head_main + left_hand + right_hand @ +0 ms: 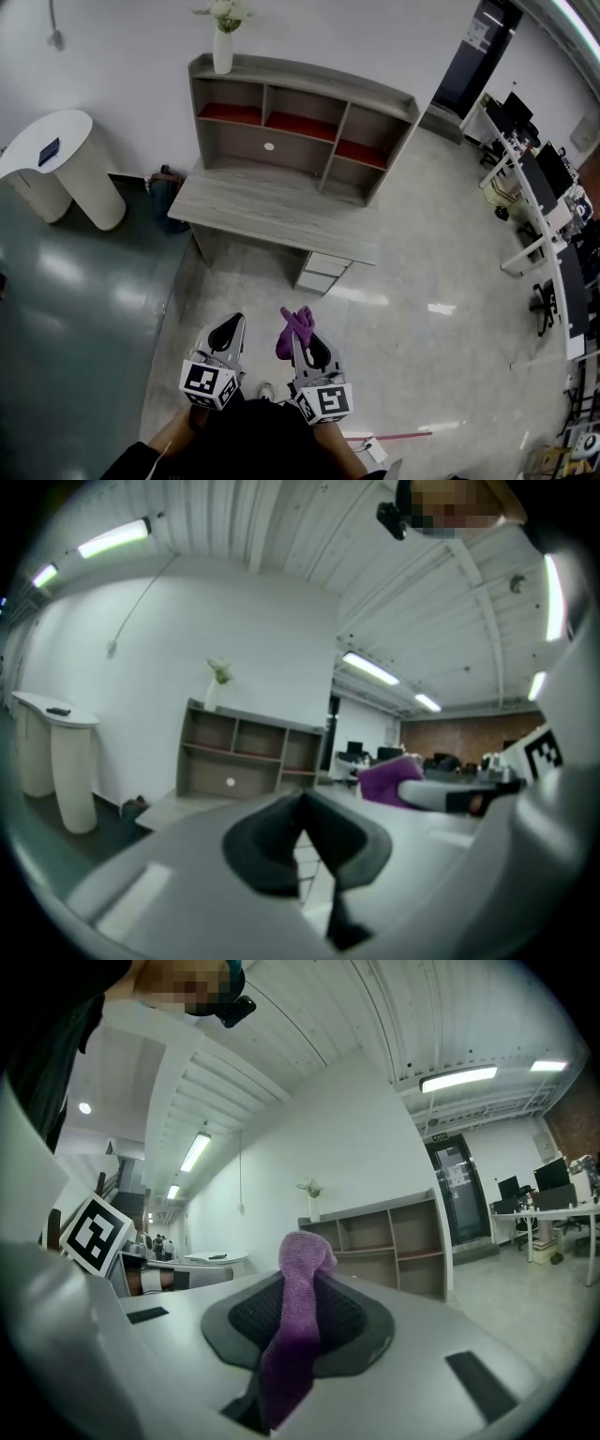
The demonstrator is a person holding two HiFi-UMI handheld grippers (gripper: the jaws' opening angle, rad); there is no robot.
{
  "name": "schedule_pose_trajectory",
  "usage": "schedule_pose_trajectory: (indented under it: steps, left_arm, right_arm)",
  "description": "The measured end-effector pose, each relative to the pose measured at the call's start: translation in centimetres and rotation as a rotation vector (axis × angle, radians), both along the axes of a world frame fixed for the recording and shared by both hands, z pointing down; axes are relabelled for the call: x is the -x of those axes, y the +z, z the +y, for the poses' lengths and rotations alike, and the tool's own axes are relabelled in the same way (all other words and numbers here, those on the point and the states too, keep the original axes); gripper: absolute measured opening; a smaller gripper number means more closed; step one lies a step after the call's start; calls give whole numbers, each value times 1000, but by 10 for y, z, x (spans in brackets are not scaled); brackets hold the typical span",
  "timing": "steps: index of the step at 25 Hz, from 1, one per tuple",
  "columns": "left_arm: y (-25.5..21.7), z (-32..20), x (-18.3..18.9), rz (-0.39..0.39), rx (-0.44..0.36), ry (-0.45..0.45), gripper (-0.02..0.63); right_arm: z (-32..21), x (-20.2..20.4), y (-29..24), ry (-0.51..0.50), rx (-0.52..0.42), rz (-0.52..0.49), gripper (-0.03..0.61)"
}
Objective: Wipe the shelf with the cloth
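I'm pinching the purple cloth (298,1269) in the right gripper (305,339), left gripper (230,330) pressed together. Shelf (272,145) is waiting well ahead; approach next.

Purple cloth (298,1326), clamped between right fingers (352,1324) — grey shelf (281,145), well apart

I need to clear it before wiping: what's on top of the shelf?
A white vase of flowers stands atop the shelf, at its left end. The board under the vase is covered.
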State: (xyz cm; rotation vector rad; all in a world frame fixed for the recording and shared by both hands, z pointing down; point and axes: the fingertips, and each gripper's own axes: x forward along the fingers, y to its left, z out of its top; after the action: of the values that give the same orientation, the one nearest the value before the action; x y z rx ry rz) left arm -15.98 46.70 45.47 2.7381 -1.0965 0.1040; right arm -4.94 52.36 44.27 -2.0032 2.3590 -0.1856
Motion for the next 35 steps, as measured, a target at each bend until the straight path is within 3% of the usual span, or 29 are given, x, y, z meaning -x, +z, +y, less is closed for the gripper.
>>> schedule_pose_trajectory:
  steps: [11,19,35]
  left_arm:
    - [17,-46,-9,-4,40,-21,5]
    - [20,-144,-17,14,45,19,5]
    - [25,-353,8,10,63,97,5]
  right_arm:
    - [-52,-22,19,8,32,-1,66]
    - [-145,-20,21,44,44,24,66]
    - [-353,5,19,117,57,64,66]
